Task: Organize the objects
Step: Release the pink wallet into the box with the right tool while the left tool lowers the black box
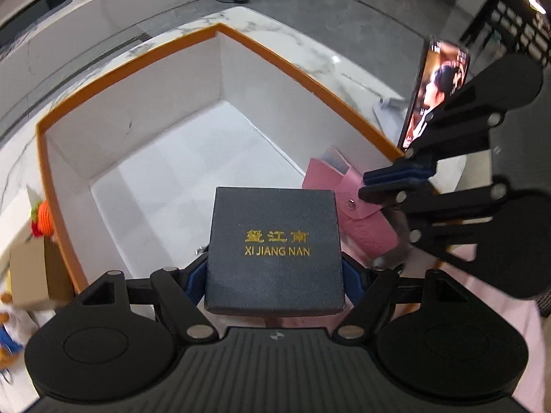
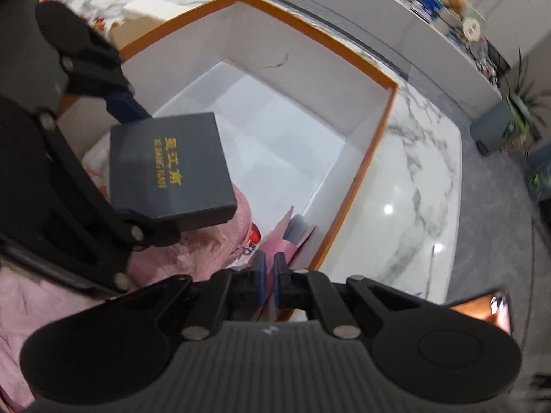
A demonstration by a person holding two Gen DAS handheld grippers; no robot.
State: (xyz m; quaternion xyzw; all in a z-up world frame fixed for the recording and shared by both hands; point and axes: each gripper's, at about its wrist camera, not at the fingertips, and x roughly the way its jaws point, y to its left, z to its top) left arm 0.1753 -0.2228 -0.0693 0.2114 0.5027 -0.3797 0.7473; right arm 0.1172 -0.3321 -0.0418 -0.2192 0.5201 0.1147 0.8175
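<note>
My left gripper (image 1: 274, 277) is shut on a dark square box (image 1: 275, 251) with gold "XI JIANG NAN" lettering and holds it above the near end of a large orange-rimmed white box (image 1: 137, 69). The dark box (image 2: 168, 168) and the left gripper also show in the right wrist view, over the big box (image 2: 385, 79). My right gripper (image 2: 270, 282) has its jaws nearly together with nothing between them, just above a pink pouch (image 2: 292, 241). In the left wrist view the right gripper (image 1: 396, 180) sits by that pink pouch (image 1: 358, 213) inside the big box.
The big box stands on a white marble table (image 2: 406, 186). A phone (image 1: 437, 86) with a lit screen stands propped at the right of the box. A cardboard box (image 1: 31, 272) and small toys (image 1: 43, 220) lie left of it. Pink cloth (image 2: 41, 296) lies at the near side.
</note>
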